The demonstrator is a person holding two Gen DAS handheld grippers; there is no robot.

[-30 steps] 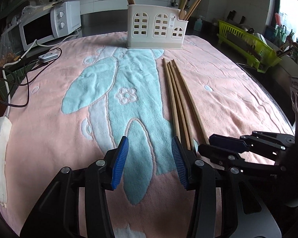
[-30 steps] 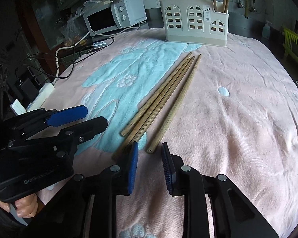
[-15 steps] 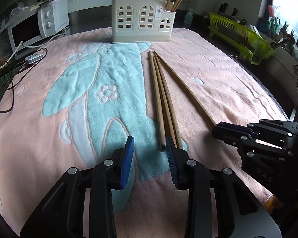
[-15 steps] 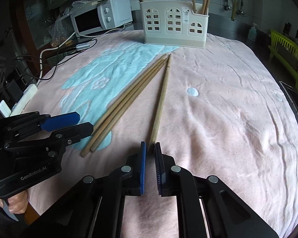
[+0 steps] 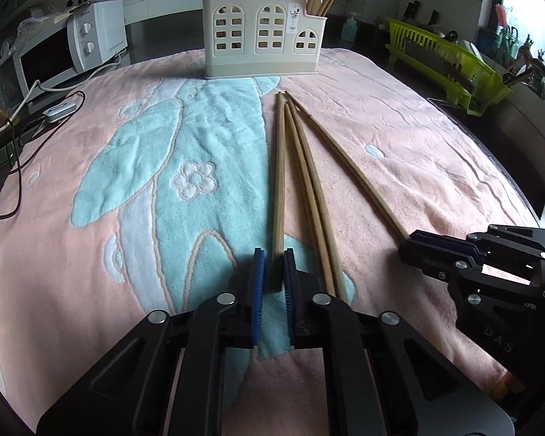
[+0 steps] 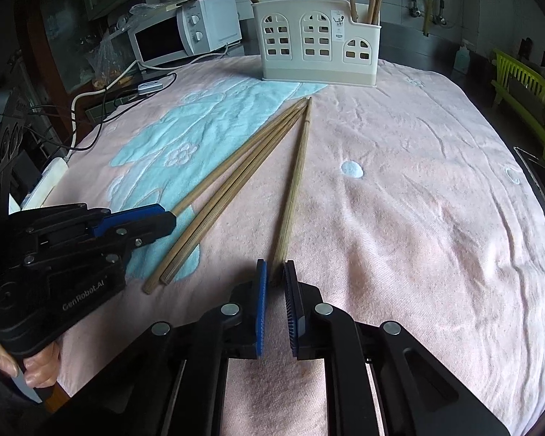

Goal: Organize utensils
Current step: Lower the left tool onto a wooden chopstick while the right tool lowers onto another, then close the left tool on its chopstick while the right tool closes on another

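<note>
**Grippers each clamp one chopstick end on the towel**

Both grippers sit at the bottom of their own views, jaws narrowed onto wood. The left gripper (image 5: 272, 272) pinches the near end of the leftmost chopstick (image 5: 279, 181) between its blue pads; in the right wrist view that gripper (image 6: 163, 218) shows at left centre, with a hand (image 6: 36, 367) below it. The right gripper (image 6: 276, 272) holds the near end of the rightmost chopstick (image 6: 296, 181), which lies apart from the others; in the left wrist view it (image 5: 410, 245) enters from the right edge.

Largest first: a pink towel (image 5: 399, 181) with a blue pattern covers the table and fills most of each frame. A white microwave (image 5: 72, 51) stands at upper left, a green dish rack (image 5: 447, 61) at upper right. The cream holder (image 5: 263, 43), top centre, already carries upright chopsticks. Two loose chopsticks (image 5: 309, 181) lie side by side on the towel between the gripped ones, all four fanning from tips just before the holder.
</note>
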